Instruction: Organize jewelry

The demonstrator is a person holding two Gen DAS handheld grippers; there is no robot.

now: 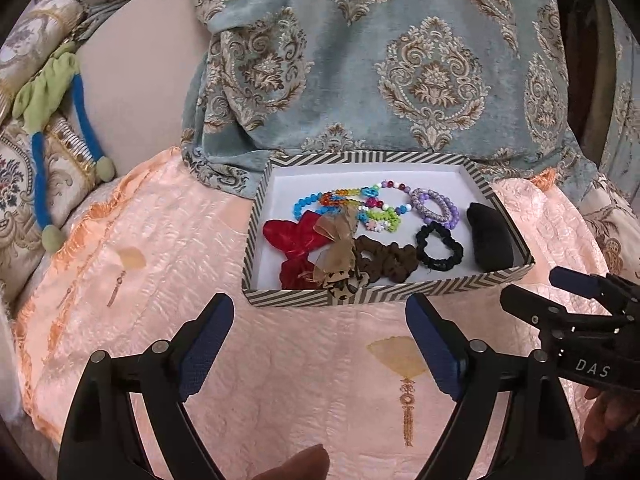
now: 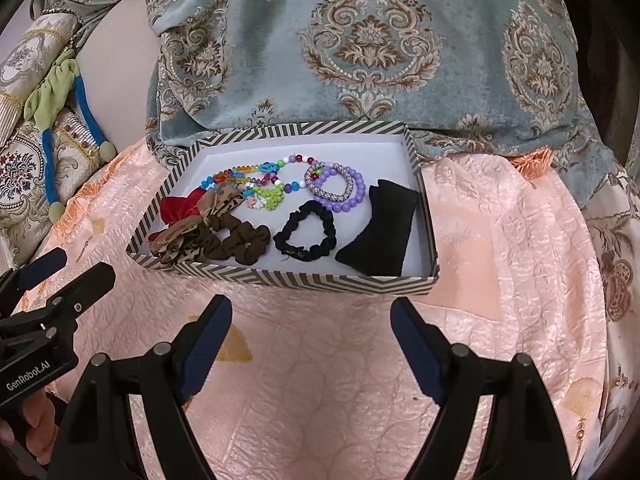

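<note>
A shallow striped box (image 1: pixel 320 298) (image 2: pixel 288 276) sits on a peach quilt and holds the jewelry. Inside lie a colourful bead string (image 1: pixel 340 196) (image 2: pixel 256 172), purple bead bracelets (image 1: pixel 434 206) (image 2: pixel 340 188), a black scrunchie (image 1: pixel 440 246) (image 2: pixel 306 236), a brown scrunchie (image 1: pixel 384 258) (image 2: pixel 240 240), a red bow (image 1: pixel 294 236) (image 2: pixel 180 206), a tan leopard bow (image 1: pixel 338 248) (image 2: pixel 180 240) and a black pouch (image 1: pixel 490 240) (image 2: pixel 380 232). My left gripper (image 1: pixel 320 344) is open and empty just in front of the box. My right gripper (image 2: pixel 310 344) is open and empty, also in front of it.
The peach quilt (image 1: pixel 280 380) (image 2: pixel 312 400) covers the surface. A blue-grey damask fabric (image 1: pixel 380 60) (image 2: pixel 360 40) hangs right behind the box. Patterned cushions and a green-and-blue soft toy (image 1: pixel 52 92) (image 2: pixel 56 88) lie at the left.
</note>
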